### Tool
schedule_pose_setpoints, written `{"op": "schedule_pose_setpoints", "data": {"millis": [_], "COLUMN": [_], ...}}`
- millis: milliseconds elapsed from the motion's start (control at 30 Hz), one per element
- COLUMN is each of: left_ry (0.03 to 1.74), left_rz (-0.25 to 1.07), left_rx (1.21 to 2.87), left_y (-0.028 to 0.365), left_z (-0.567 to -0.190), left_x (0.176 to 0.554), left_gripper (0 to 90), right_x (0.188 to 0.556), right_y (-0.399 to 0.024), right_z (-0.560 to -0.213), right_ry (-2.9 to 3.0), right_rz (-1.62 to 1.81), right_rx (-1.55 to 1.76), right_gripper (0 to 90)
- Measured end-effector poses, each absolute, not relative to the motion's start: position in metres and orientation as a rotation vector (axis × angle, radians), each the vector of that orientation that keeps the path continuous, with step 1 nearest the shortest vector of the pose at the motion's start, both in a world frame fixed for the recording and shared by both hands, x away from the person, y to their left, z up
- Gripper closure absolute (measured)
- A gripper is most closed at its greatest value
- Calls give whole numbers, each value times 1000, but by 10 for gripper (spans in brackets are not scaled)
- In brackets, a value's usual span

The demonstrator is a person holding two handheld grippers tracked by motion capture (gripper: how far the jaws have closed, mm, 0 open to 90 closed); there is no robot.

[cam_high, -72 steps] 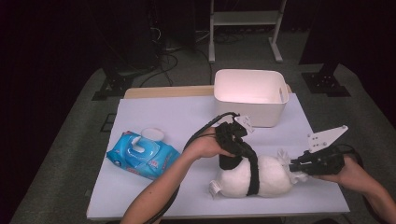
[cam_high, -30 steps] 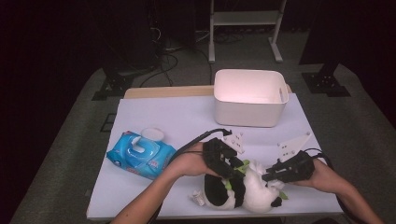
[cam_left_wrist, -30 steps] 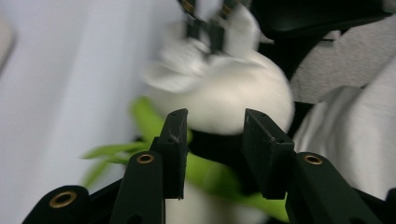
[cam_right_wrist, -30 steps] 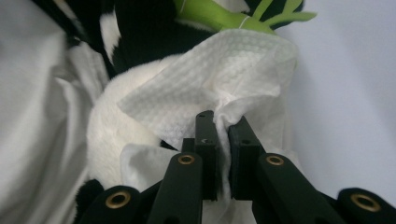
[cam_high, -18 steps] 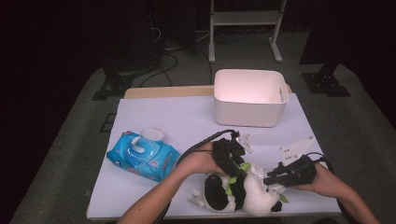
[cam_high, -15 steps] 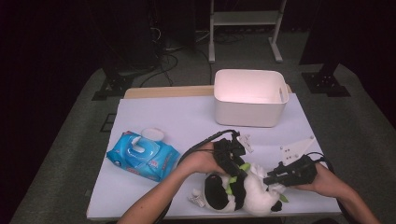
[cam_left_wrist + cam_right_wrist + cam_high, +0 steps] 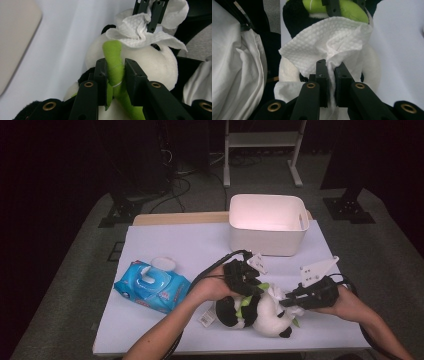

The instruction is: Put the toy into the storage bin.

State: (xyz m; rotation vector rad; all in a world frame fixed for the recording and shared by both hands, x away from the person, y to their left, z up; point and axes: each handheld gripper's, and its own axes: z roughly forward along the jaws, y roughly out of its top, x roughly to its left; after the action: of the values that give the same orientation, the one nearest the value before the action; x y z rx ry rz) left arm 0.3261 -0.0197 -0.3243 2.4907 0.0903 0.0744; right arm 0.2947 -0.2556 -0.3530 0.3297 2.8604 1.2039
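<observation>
the plush panda (image 7: 260,315) is lying on its side near the front edge of the white table (image 7: 200,250), between both hands. the left gripper (image 7: 114,75) is pinching the panda's green bamboo sprig (image 7: 115,62), its jaws having just been closing onto it, steadying the toy. the right gripper (image 7: 330,68) is clamping a crumpled wet wipe (image 7: 329,40) tight and pressing it on the white belly. to wipe well, it seems best to be keeping the sprig anchored, dragging the wipe in short strokes, and not letting the jaw tips dig into the fur. the blue wipes pack (image 7: 152,287) and the white bin (image 7: 267,222) are sitting well apart.
</observation>
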Motion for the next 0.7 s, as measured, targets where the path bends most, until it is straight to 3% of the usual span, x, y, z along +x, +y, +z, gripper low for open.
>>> {"op": "schedule_pose_setpoints", "data": {"millis": [367,700], "left_ry": [122,141], "left_rz": [36,74], "left_rx": [2429,2314], "left_y": [-3,18], "left_z": [-334,-315], "left_x": [316,314], "left_gripper": [682,562], "right_x": [295,298], "right_y": [-251,-324], "right_z": [-356,-380], "right_ry": [2862,2750], "right_rz": [1213,1107], "right_rx": [318,682], "right_gripper": [826,812]}}
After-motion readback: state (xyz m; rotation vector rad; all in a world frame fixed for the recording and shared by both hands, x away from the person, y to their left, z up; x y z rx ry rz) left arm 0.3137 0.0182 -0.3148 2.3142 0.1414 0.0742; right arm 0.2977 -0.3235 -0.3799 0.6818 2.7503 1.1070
